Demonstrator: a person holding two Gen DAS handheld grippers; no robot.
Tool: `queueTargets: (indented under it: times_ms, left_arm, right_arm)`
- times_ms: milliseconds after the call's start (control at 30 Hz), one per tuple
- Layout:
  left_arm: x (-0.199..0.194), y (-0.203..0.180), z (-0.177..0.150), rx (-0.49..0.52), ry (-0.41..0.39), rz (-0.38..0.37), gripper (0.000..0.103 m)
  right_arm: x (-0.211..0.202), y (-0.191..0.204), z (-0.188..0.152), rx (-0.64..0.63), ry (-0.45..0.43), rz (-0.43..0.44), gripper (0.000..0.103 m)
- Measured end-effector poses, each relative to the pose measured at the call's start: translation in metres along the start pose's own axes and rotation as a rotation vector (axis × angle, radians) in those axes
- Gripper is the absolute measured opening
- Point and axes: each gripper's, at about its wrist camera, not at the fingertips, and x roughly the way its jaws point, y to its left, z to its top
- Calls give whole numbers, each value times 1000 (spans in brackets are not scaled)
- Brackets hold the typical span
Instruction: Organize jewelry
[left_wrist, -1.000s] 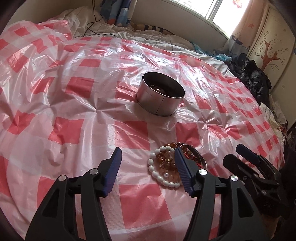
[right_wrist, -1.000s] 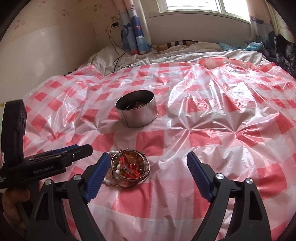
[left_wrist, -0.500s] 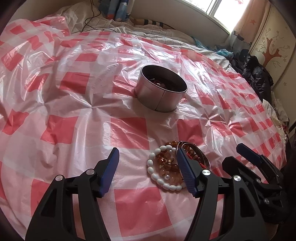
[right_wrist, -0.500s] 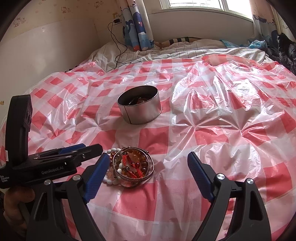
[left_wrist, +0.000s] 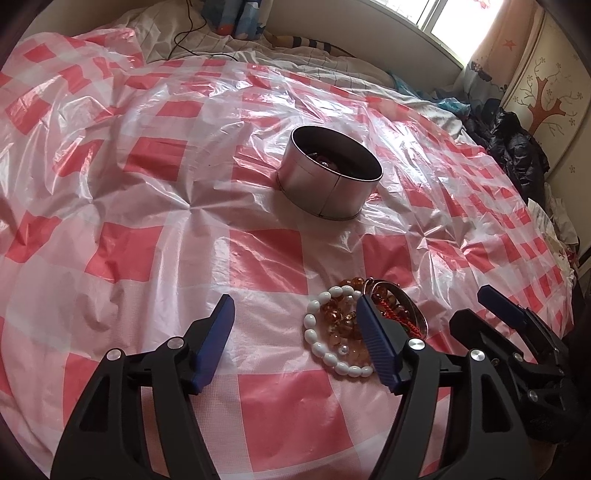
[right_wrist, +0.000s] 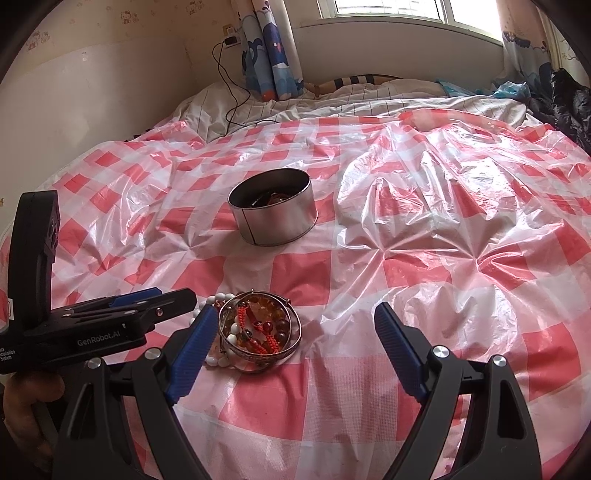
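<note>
Several bracelets are piled together on the bed's checked plastic sheet (left_wrist: 266, 258): a white bead bracelet (left_wrist: 325, 350), an amber bead bracelet (right_wrist: 269, 308), a red bead string (right_wrist: 258, 332) and a silver bangle (right_wrist: 258, 363) ringed around the amber and red ones. The pile is seen low in both wrist views, nearer the cameras than the round metal tin (left_wrist: 328, 181), which stands upright and well apart from it, further up the sheet. Dark items are seen inside the tin, too small to tell. The left gripper (left_wrist: 295, 339) is held above the sheet with its jaws apart; they have just been opening, and only bare sheet and the left edge of the white bracelet are seen between them, nothing gripped. Its right blue finger is placed in front of the pile in the left wrist view. The right gripper (right_wrist: 295, 354) is held with jaws wide apart, the bangle pile showing just inside its left finger, not pressed by the pads. A hand (right_wrist: 26, 402) is seen at the left gripper's handle. Beyond the sheet, white bedding (right_wrist: 332, 99), a black cable (right_wrist: 229, 85), a blue curtain (right_wrist: 273, 55) and a window (right_wrist: 388, 11) are visible.
</note>
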Motion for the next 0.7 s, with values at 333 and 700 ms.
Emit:
queueTargets:
  times_ms: [333,700]
  left_arm:
    - [1,-1,0,7,6,2,70]
    - [2,-2,0,5,3,0,72]
  right_arm:
    - [0,1,0,2,-9,-1,87]
    - [0,1,1,2,-7,-2,87]
